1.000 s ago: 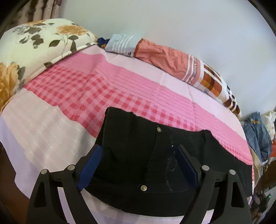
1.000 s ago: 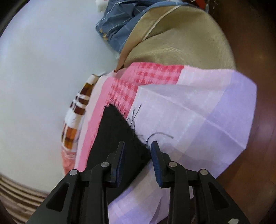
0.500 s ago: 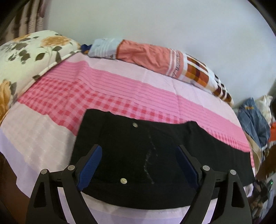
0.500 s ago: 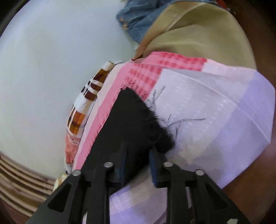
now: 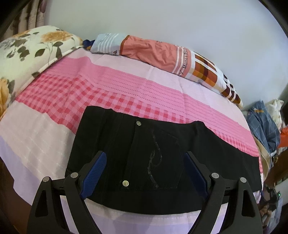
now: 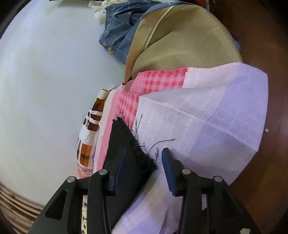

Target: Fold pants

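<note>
Between the right gripper's (image 6: 144,158) just-parted fingers lies the frayed hem of the black pants (image 5: 162,153), unpinched, their length running across the bedsheet (image 5: 45,129) to the waist beneath the wide-open left gripper (image 5: 144,167).

wall (image 5: 180,21): plain pale | bed (image 5: 126,86): pink checked and lilac sheet | floral pillow (image 5: 27,52) by curtain (image 5: 30,16) | bolster (image 5: 162,54) along wall | clothes heap (image 5: 264,126) at bed's end
</note>
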`<action>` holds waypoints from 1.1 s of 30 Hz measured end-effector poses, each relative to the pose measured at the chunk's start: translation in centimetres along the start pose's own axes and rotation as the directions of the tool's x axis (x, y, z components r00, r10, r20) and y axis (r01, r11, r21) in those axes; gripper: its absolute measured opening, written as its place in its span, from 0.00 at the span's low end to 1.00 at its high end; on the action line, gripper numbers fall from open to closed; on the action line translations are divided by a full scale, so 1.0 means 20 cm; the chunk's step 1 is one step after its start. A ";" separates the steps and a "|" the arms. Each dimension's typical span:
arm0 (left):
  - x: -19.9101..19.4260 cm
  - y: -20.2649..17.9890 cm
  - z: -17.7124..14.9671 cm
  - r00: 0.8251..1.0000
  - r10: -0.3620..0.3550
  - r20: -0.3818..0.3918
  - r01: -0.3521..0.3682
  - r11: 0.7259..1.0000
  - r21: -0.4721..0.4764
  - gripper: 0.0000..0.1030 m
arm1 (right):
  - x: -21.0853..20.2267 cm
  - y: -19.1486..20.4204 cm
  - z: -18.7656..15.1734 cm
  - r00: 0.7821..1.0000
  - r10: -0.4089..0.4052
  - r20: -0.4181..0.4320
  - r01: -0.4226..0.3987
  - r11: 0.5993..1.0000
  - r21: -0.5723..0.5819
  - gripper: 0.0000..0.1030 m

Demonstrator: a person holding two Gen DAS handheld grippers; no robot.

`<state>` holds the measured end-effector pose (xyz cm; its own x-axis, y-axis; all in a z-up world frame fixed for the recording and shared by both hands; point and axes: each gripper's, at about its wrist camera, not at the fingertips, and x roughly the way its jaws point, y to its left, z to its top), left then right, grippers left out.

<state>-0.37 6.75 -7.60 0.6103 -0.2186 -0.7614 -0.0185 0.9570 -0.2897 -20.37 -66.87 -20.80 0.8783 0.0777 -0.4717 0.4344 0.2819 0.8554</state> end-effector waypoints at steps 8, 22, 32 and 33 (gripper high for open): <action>0.02 -0.04 -0.01 1.000 -0.004 -0.025 0.004 1.000 0.016 0.85 | 0.15 0.17 -0.13 0.992 0.038 -0.120 -0.054 0.990 -0.129 0.29; 0.05 -0.05 -0.02 0.999 -0.007 -0.046 0.008 1.000 0.018 0.85 | 0.19 0.26 -0.16 0.990 -0.101 -0.099 0.079 0.976 -0.203 0.10; 0.01 0.02 -0.03 0.999 -0.034 -0.020 0.033 0.999 -0.023 0.85 | 0.40 0.93 -0.43 0.979 -0.036 -0.200 -0.056 0.899 -0.435 0.09; 0.01 0.03 -0.04 0.999 -0.040 -0.021 0.039 0.999 -0.031 0.85 | 0.44 0.99 -0.50 0.973 -0.027 -0.230 -0.083 0.888 -0.453 0.09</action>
<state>-0.80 7.05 -8.34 0.5937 -0.2608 -0.7612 -0.0189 0.9412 -0.3372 -6.07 -51.11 -10.12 0.7968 0.2882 -0.5312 0.2226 0.6773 0.7013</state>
